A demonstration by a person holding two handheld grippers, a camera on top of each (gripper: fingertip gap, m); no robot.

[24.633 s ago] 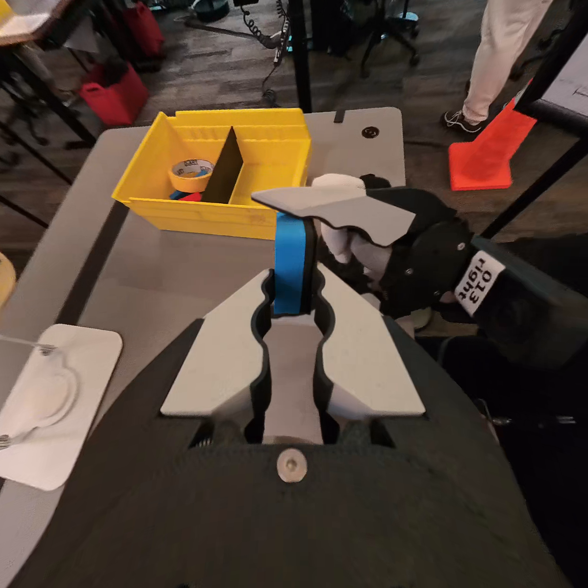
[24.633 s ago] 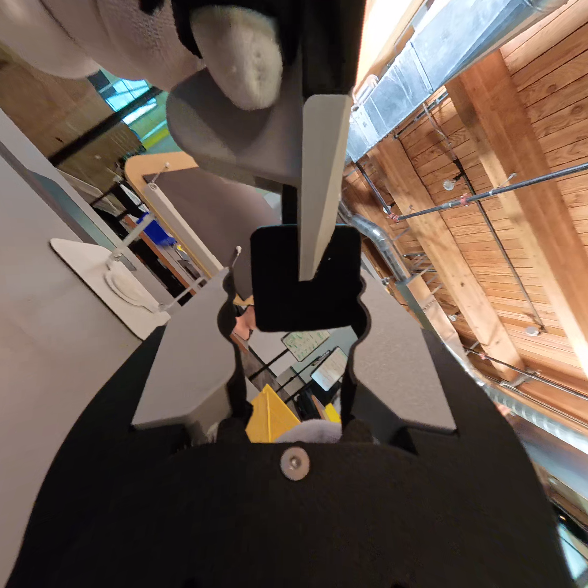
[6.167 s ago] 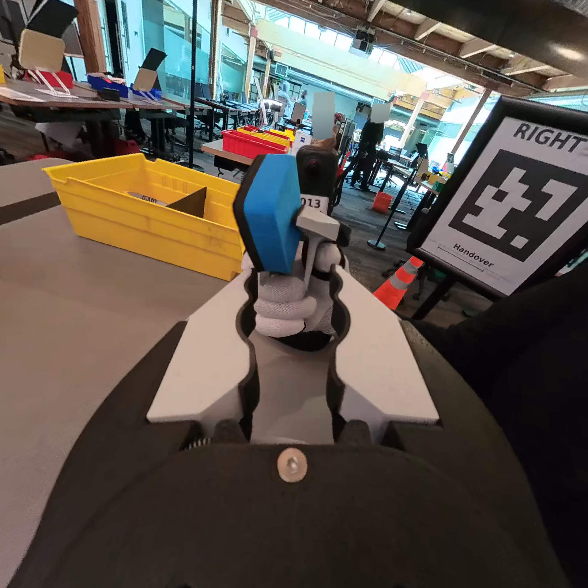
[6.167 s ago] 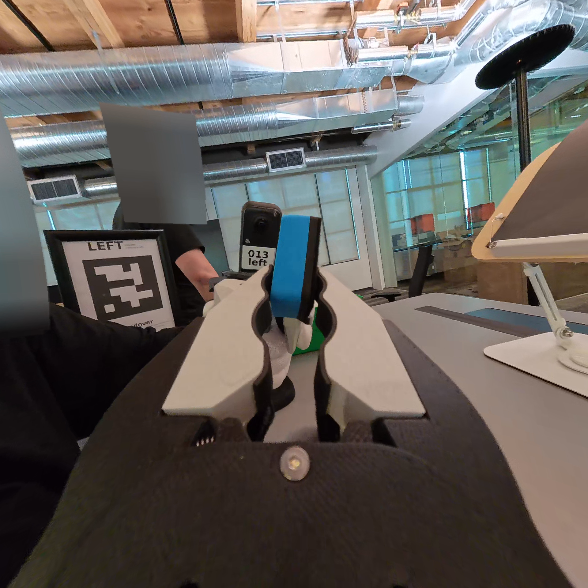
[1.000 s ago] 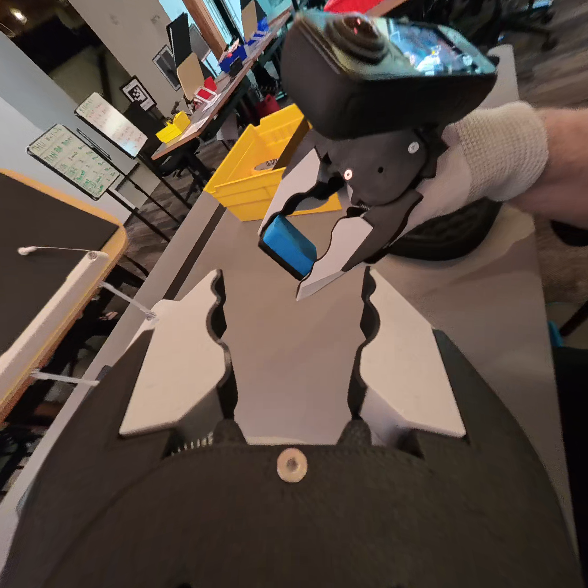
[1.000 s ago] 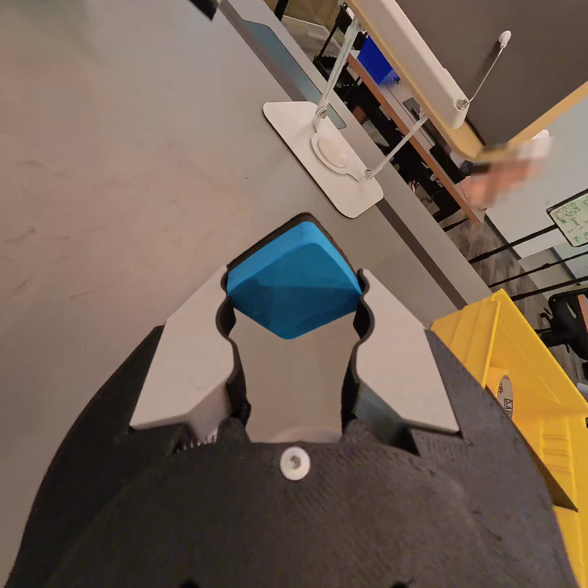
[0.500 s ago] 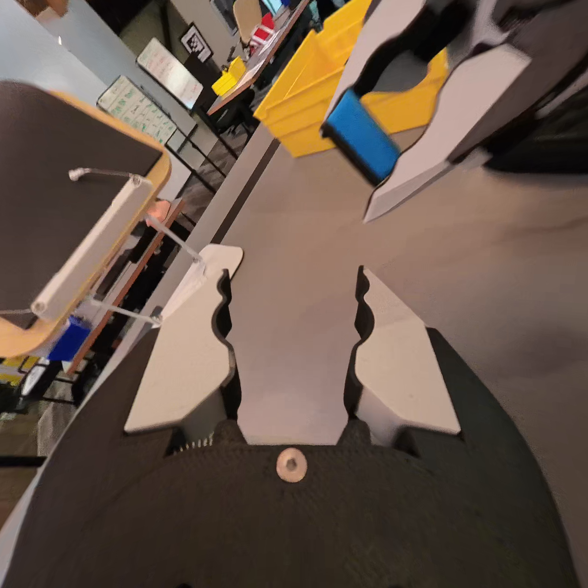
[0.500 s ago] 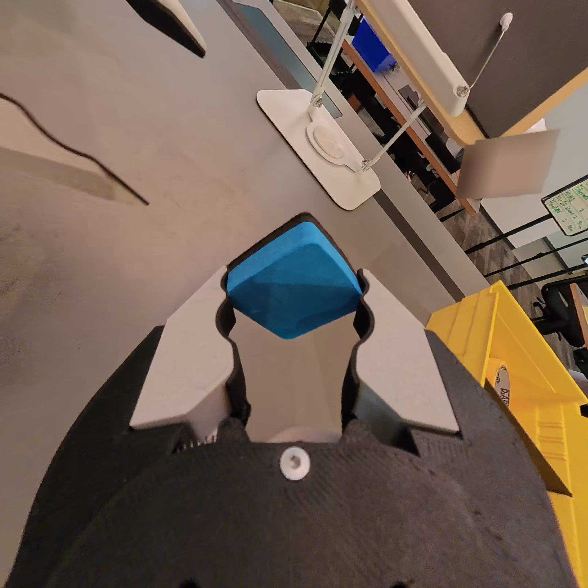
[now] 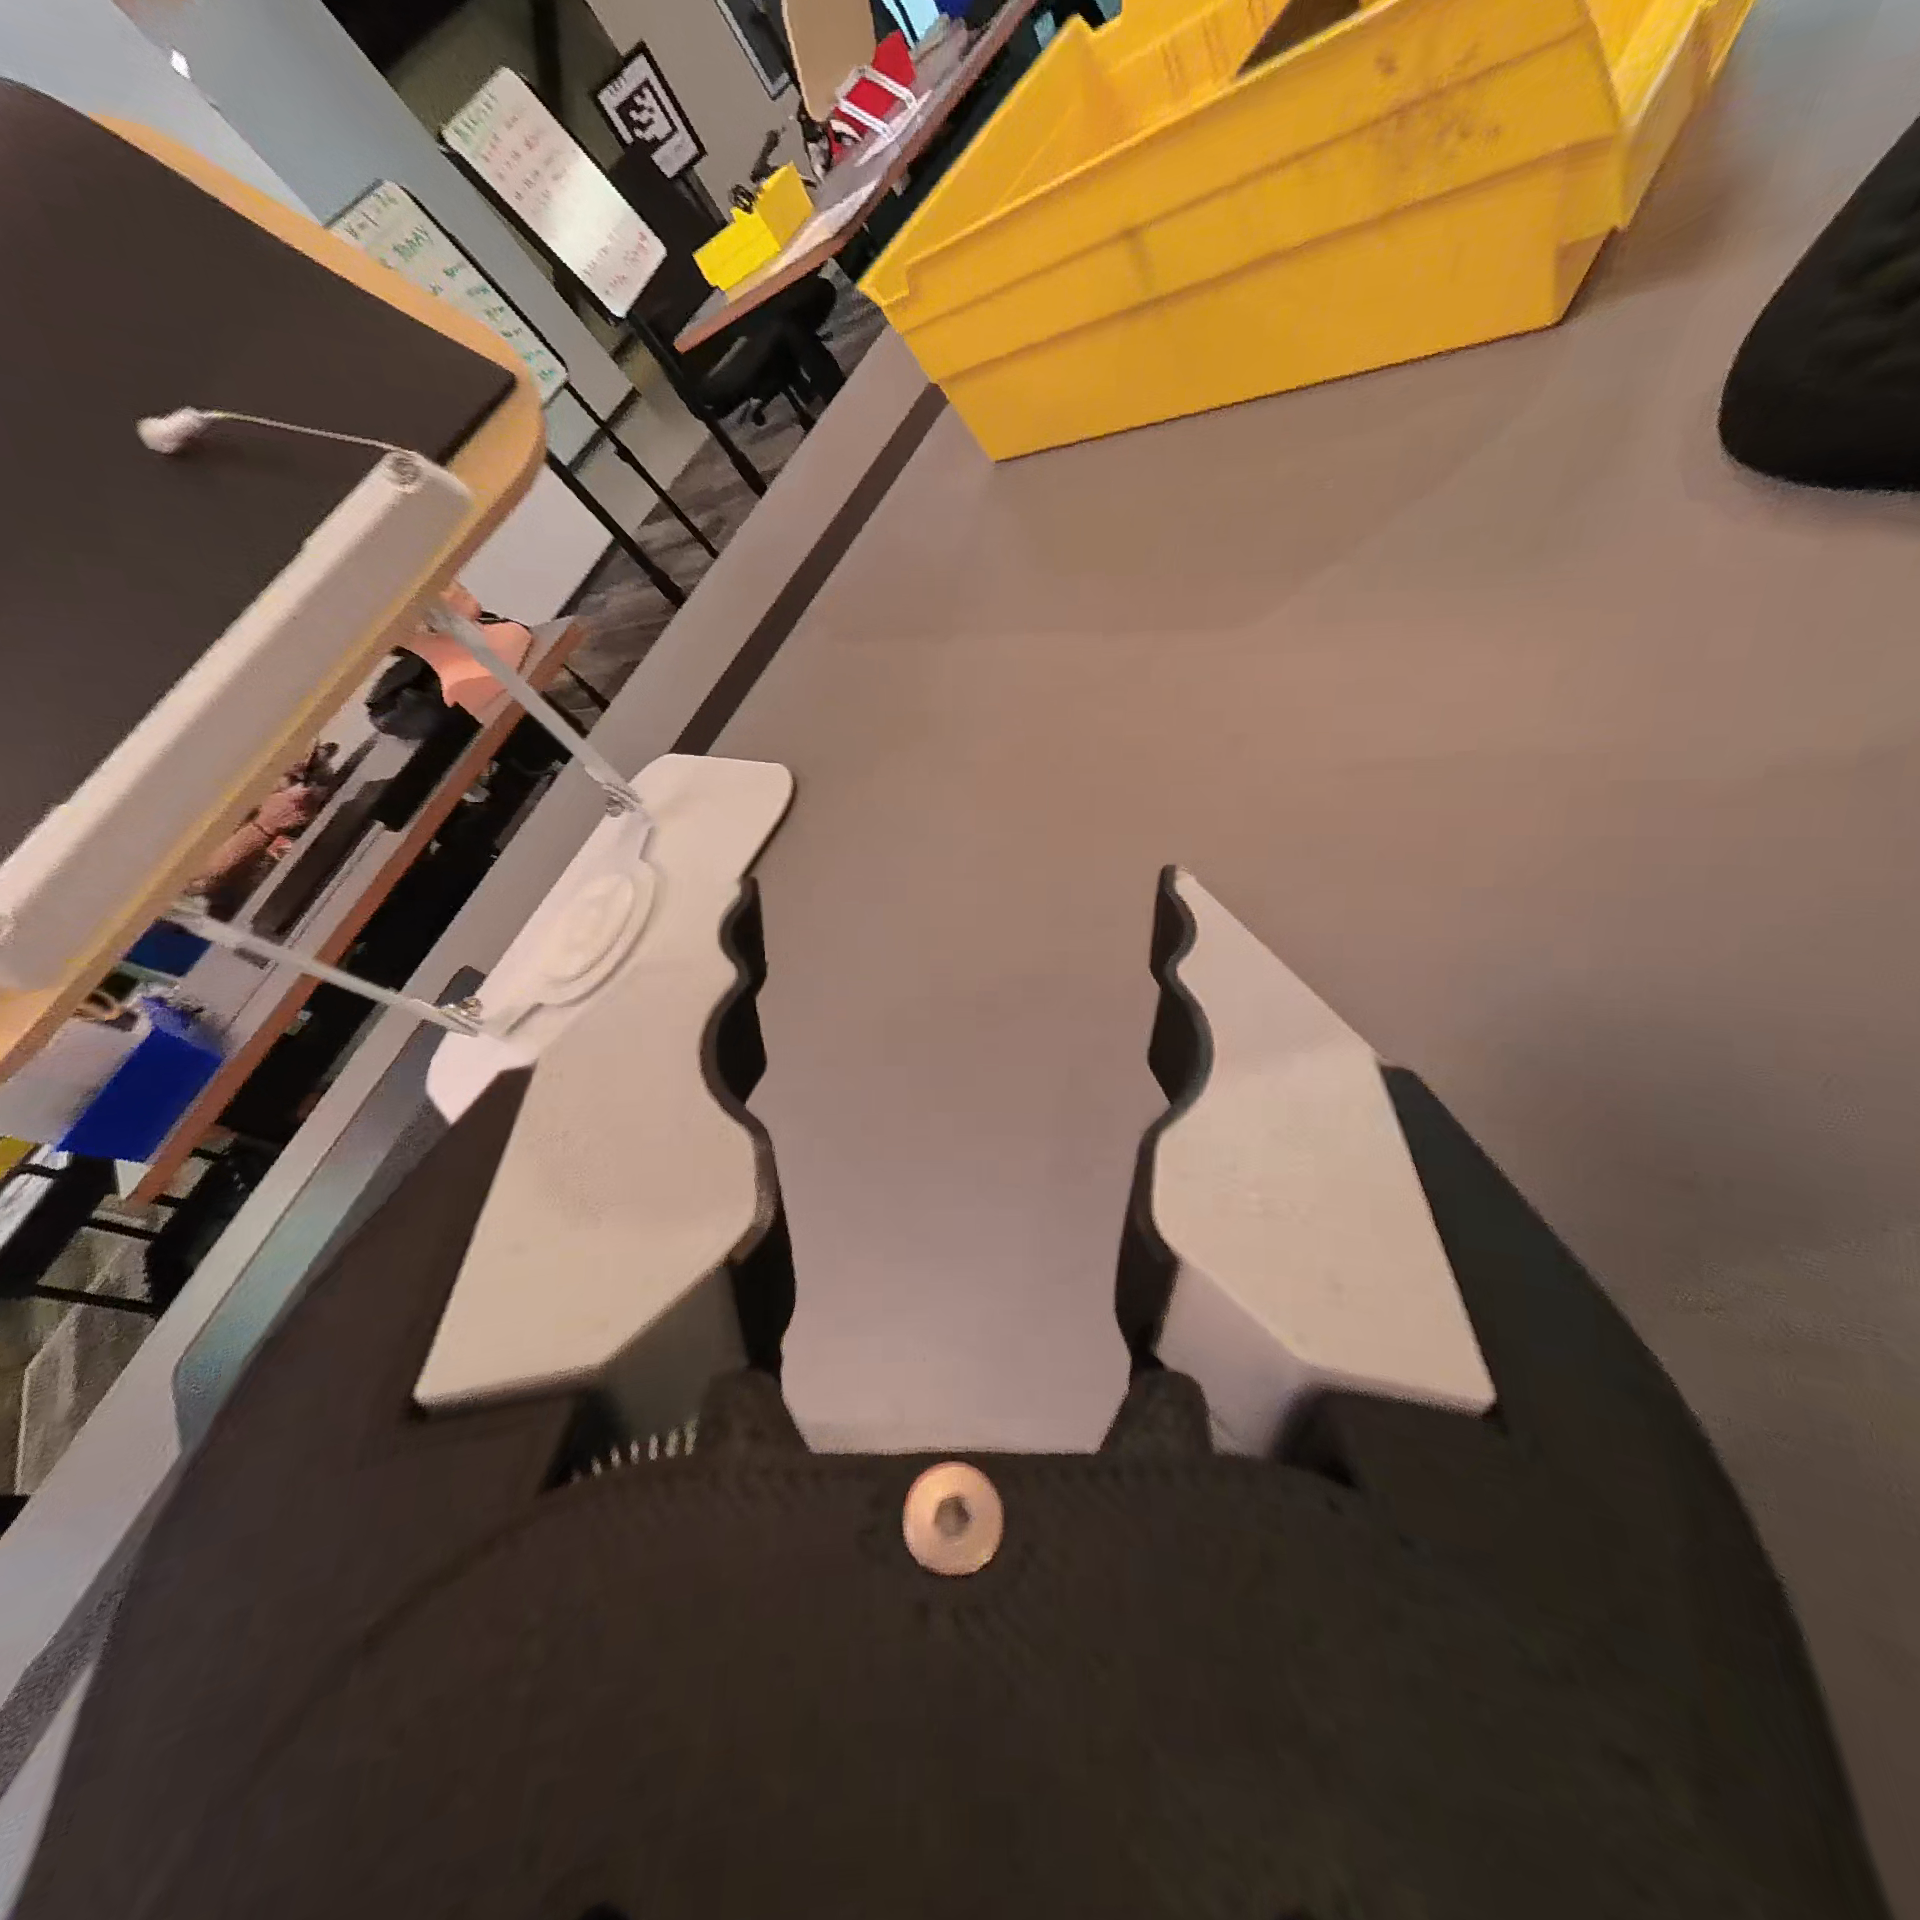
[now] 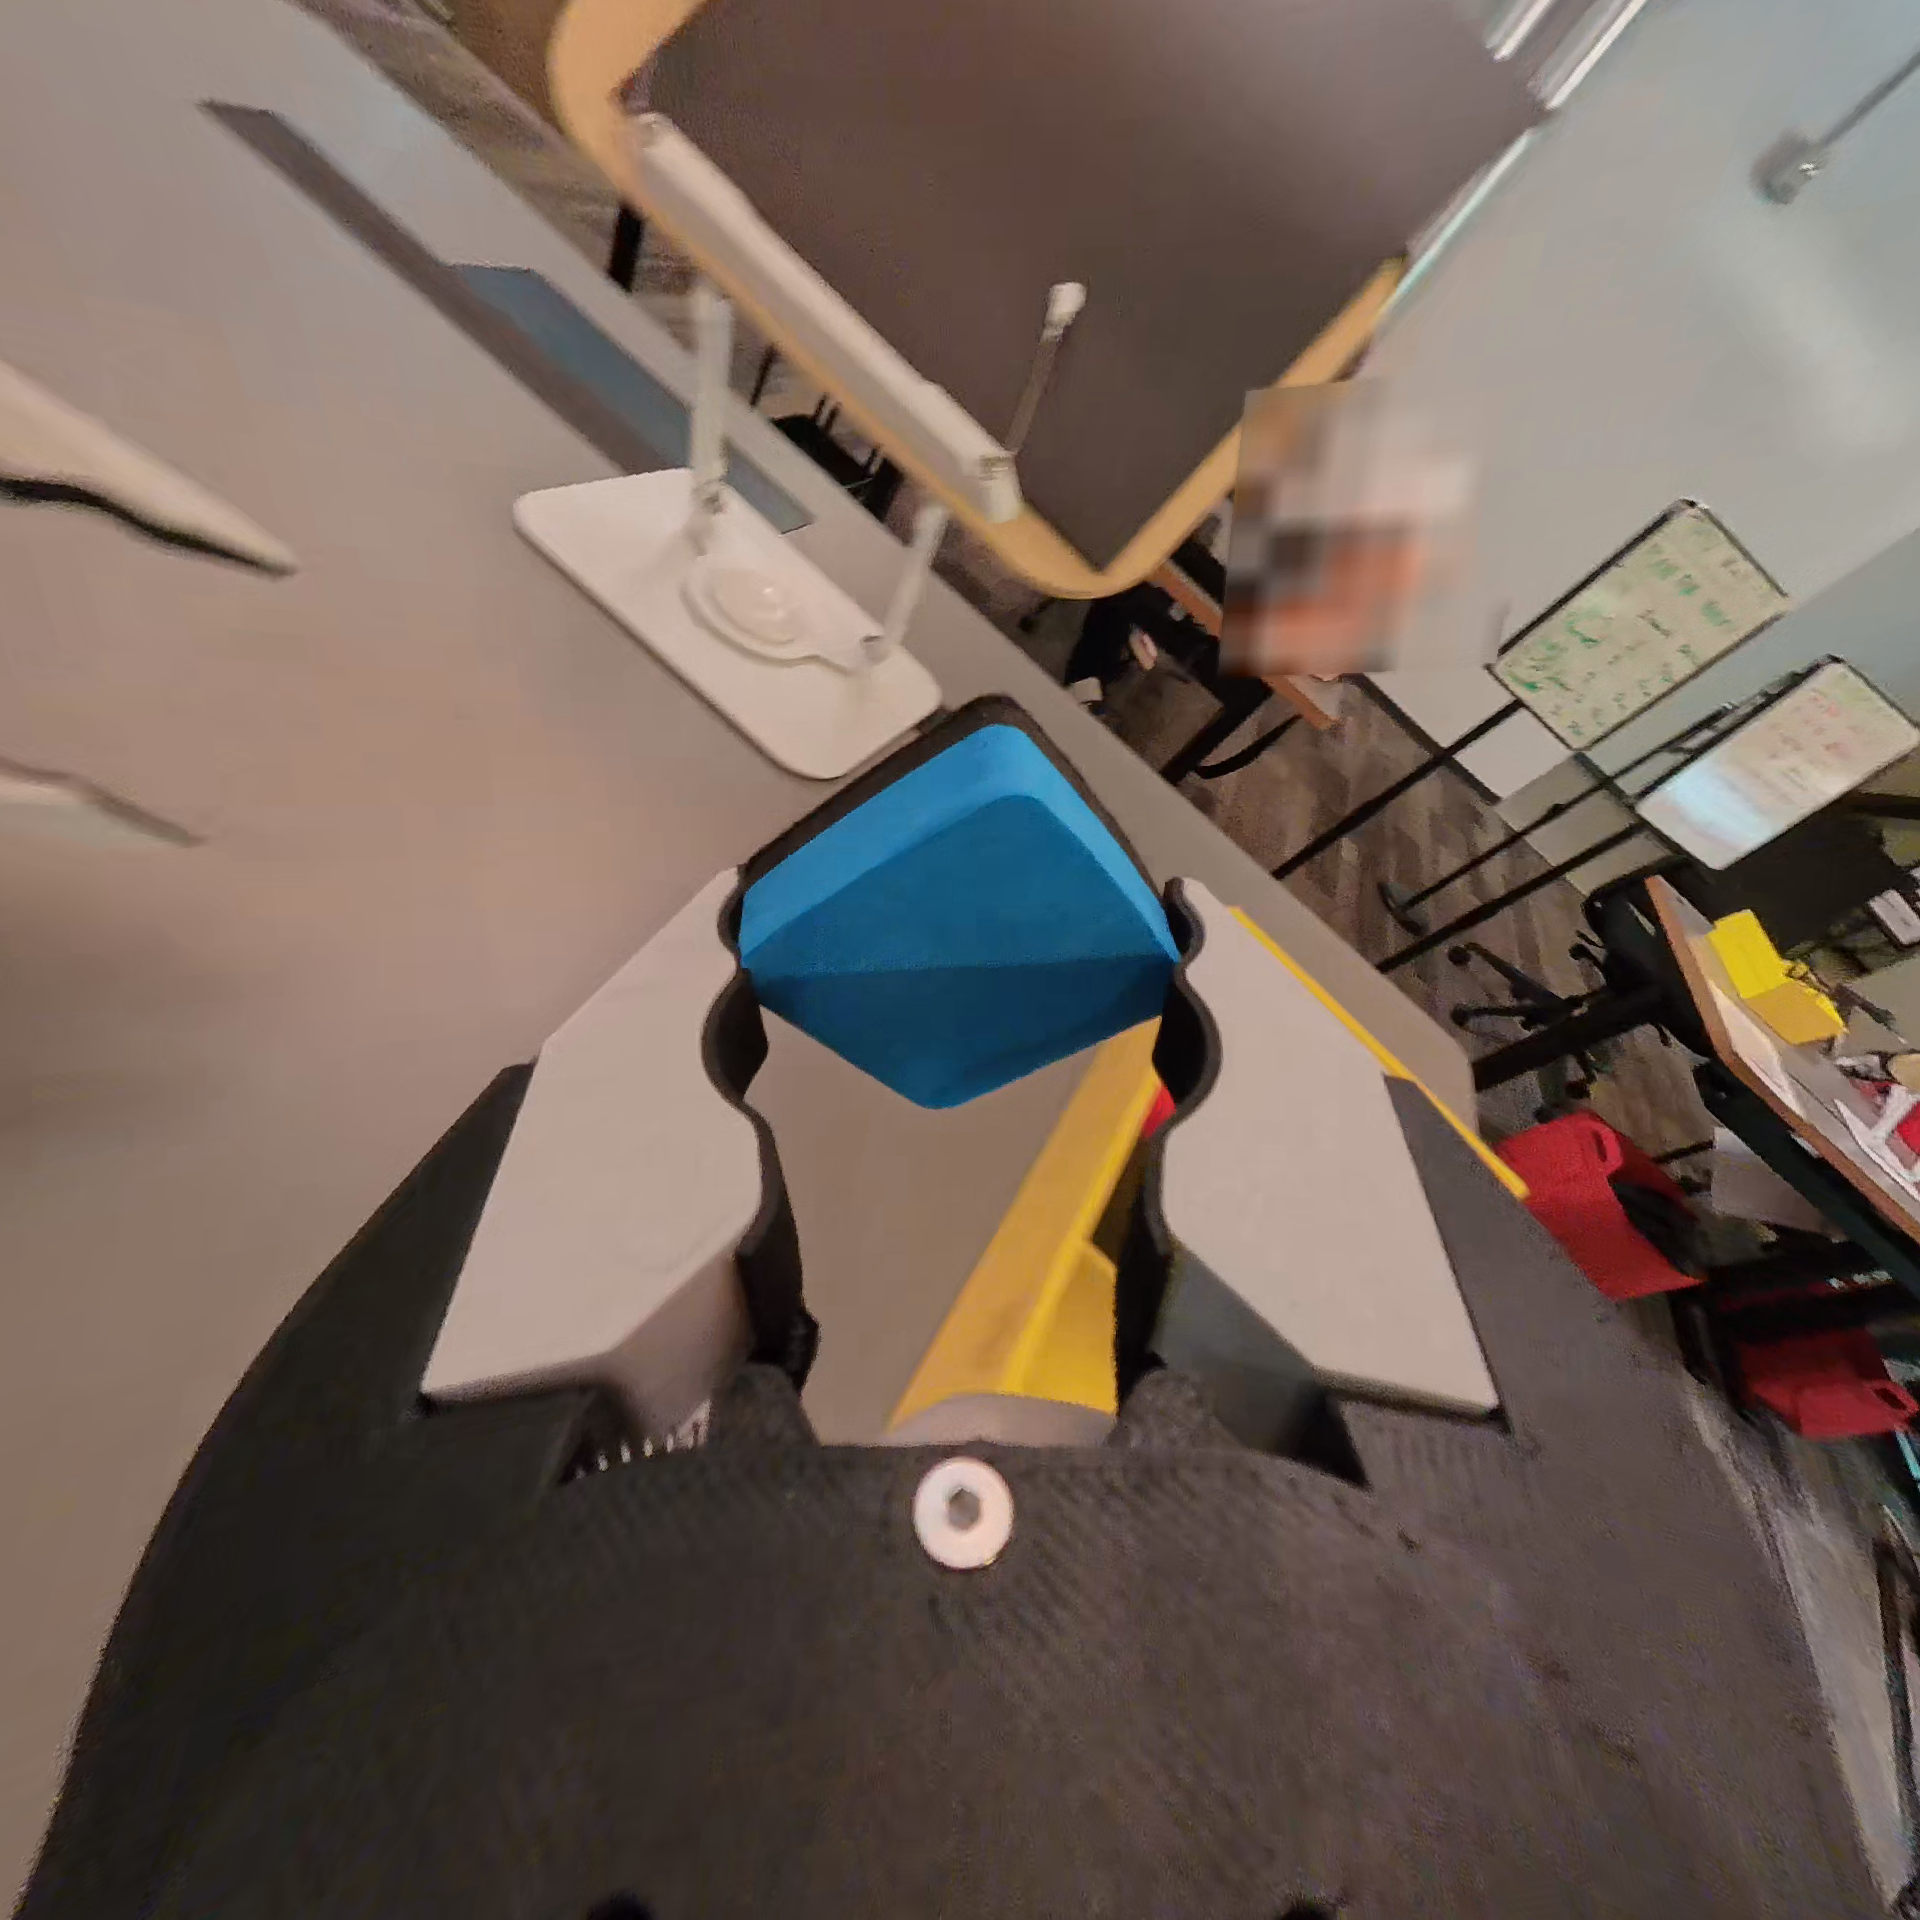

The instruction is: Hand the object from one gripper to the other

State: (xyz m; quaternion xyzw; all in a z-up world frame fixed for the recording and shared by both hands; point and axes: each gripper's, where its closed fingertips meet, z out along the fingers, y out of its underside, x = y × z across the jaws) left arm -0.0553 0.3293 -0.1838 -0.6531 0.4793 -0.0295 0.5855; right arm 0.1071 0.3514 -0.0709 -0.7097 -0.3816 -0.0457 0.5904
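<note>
My right gripper clamps the blue block corner-on above the tabletop. My left gripper gapes wide and empty; its fingers show far left of the block, so I'd bring them across.

whiteboards | handwriting too small | marker sign | no words

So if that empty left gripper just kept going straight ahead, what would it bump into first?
Probably the grey table: the open left gripper points low across its bare surface, with nothing between the fingers. The yellow bin lies farther on, slightly right. Depth is hard to judge.
</note>
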